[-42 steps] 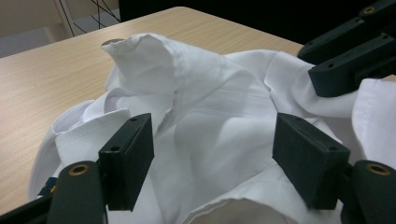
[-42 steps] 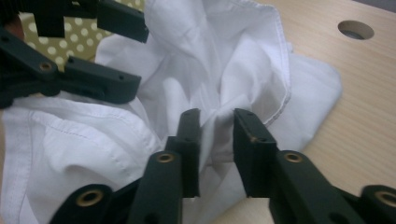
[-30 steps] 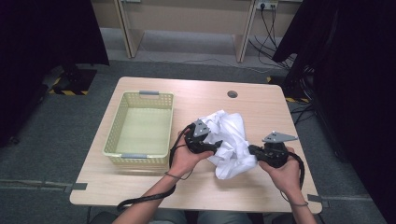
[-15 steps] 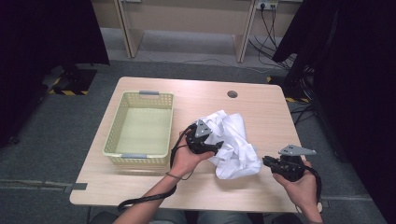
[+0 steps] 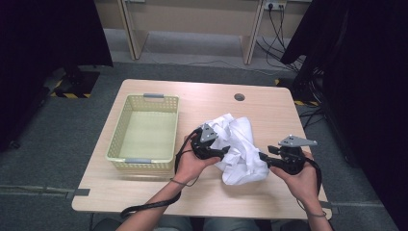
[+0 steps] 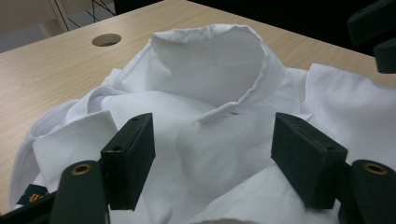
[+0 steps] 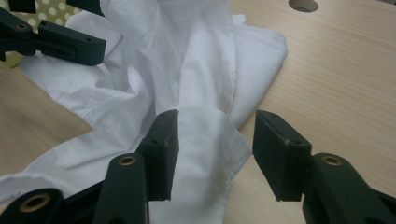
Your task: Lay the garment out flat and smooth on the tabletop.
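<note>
Shirt: one white shirt (image 5: 238,147), crumpled in a heap on the table, lying between the two grippers; collar (image 6: 219,60) standing up just beyond the left jaws, a dark label corner (image 6: 31,193) peeking out beside the left jaw.
Left gripper: left gripper (image 6: 219,158) at the shirt's left side, jaws apart with white cloth bulging up between them; pads not seen pressing on the cloth.
Right gripper: right gripper (image 7: 215,154) at the shirt's right edge, jaws just opened, now standing apart; a fold of shirt hem between them, lying against the left jaw, clear of the right one, bare wood showing under the right jaw.
Hands: two, one on each gripper; left hand (image 5: 190,163), right hand (image 5: 300,180).
Basket: one pale yellow basket (image 5: 124,139) with perforated walls, well apart from the right jaws, near the left hand's outer side; nothing inside but its own floor.
Table: one wooden table (image 5: 144,192), with one round hole (image 5: 239,97) beyond the shirt, past both sets of jaws.
Cables: one black cable (image 5: 154,204) trailing from the left gripper toward the near table edge.
</note>
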### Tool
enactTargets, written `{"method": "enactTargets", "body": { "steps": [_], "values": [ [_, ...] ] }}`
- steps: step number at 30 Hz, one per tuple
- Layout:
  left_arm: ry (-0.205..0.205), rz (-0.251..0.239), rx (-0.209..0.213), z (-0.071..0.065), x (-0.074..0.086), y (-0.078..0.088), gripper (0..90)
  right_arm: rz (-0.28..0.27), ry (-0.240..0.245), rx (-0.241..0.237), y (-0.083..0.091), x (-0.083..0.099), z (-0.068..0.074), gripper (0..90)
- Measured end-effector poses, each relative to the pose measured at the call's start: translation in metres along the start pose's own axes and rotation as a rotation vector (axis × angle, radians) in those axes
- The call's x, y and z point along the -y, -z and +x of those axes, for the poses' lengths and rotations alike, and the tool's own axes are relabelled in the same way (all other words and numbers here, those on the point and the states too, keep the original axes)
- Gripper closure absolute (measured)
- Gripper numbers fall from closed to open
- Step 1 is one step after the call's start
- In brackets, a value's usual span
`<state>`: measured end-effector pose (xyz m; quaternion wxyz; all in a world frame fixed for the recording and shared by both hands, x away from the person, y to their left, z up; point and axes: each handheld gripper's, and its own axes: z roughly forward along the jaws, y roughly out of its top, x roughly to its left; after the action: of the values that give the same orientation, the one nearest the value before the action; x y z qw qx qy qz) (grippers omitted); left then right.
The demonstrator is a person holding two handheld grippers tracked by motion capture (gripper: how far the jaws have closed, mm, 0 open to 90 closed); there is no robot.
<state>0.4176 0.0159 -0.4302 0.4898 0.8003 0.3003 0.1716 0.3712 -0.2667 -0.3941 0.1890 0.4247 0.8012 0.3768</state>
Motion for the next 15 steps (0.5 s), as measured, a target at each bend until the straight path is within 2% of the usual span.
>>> {"method": "enactTargets", "body": {
  "steps": [9, 15],
  "values": [
    [-0.011, 0.007, 0.016, -0.005, 0.000, -0.002, 30.0, 0.073, 0.058, -0.038, -0.034, -0.019, 0.006, 44.7],
    [-0.015, 0.009, 0.020, -0.005, 0.000, -0.001, 29.8, 0.106, 0.093, -0.056, -0.047, -0.029, 0.011, 43.5]
  ]
}}
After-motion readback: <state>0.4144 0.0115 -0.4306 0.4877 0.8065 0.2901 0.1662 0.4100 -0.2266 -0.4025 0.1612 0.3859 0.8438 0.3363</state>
